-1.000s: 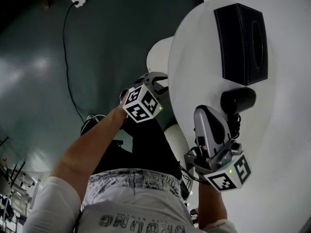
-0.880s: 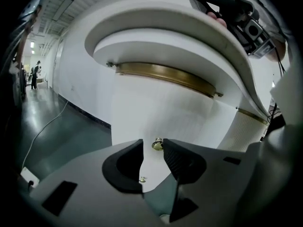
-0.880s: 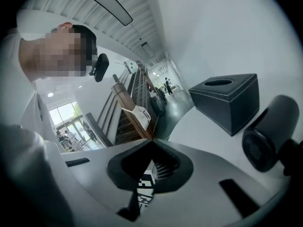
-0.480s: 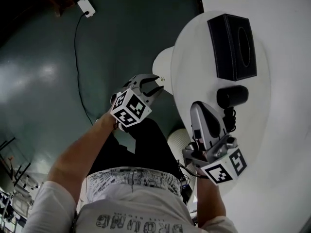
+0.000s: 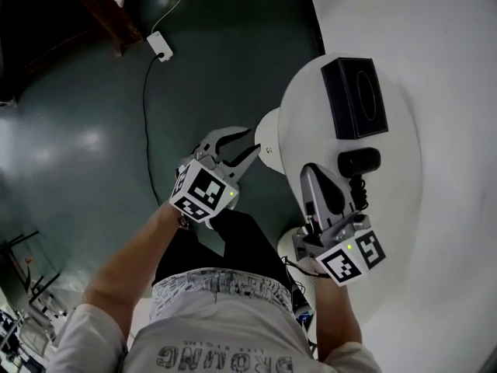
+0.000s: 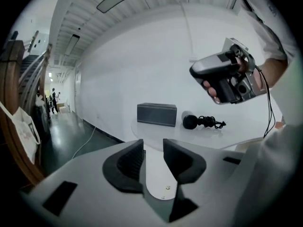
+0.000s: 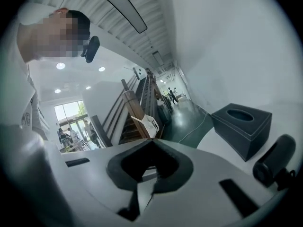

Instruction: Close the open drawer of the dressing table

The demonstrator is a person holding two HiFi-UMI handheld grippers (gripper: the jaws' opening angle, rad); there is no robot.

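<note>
The white dressing table fills the right of the head view. A white rounded part juts from its left edge; whether it is the drawer I cannot tell. My left gripper hangs in the air beside that part, above the dark floor. It is open, with nothing between its jaws. My right gripper hovers over the table top near a black hair dryer. Its pads meet at the tips and it is shut on nothing.
A black tissue box stands at the far end of the table, by the white wall. A white power adapter and its cable lie on the dark green floor. A wooden staircase rises to the left, with people in the distance.
Both grippers have risen away from the table, the left one more, and the table looks smaller below. The left jaws stay apart and the right jaws stay together.
</note>
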